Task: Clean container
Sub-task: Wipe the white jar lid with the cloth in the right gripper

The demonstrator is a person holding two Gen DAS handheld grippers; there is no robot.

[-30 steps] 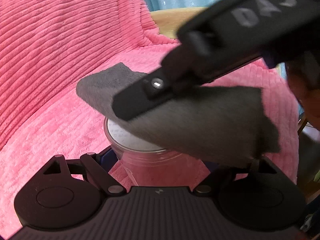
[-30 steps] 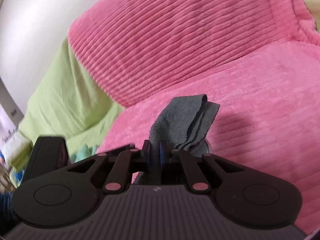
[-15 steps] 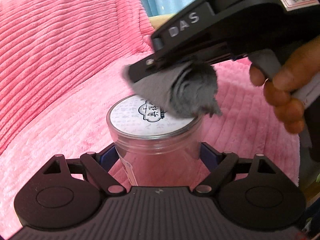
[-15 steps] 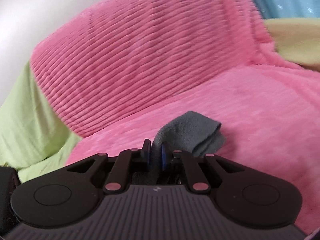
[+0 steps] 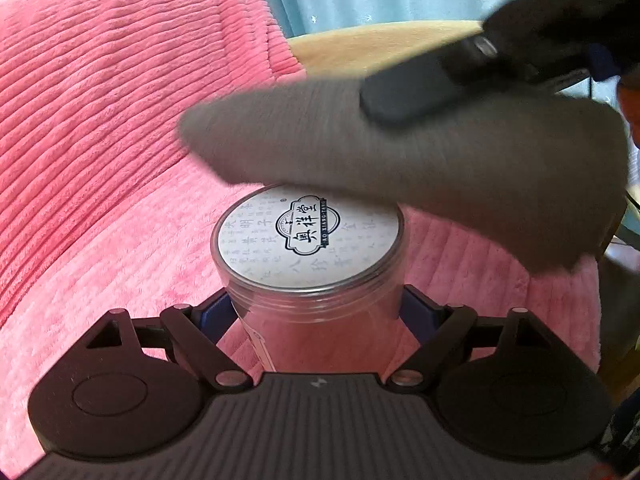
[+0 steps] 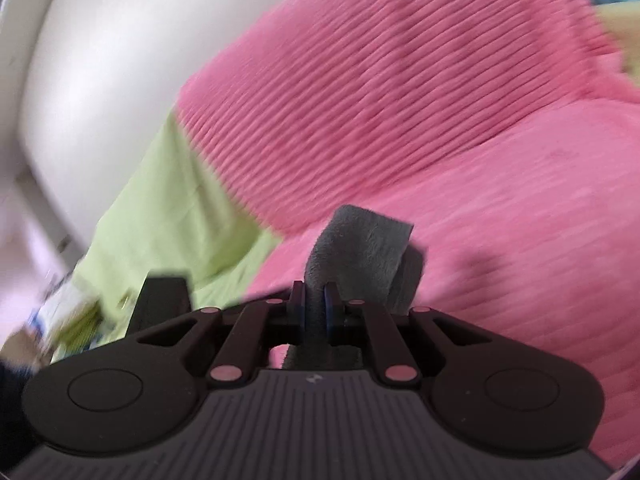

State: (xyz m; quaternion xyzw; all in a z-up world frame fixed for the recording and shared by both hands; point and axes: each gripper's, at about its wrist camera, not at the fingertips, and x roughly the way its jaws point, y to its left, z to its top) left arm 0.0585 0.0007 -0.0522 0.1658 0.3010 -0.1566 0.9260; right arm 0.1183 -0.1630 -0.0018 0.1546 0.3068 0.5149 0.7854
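- The grey cloth (image 5: 420, 168), bunched into a roll on the lid half a second ago, now hangs spread out and blurred above the container (image 5: 308, 264).
- The lid's printed label (image 5: 306, 226), partly covered before, now shows almost whole.
- The right tongs (image 5: 408, 98) have lifted toward the upper right.
- The right wrist view has swung left, so more green sheet (image 6: 168, 216) and white wall (image 6: 112, 60) appear.

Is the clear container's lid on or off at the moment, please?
On: the printed white lid sits flat atop the clear container.
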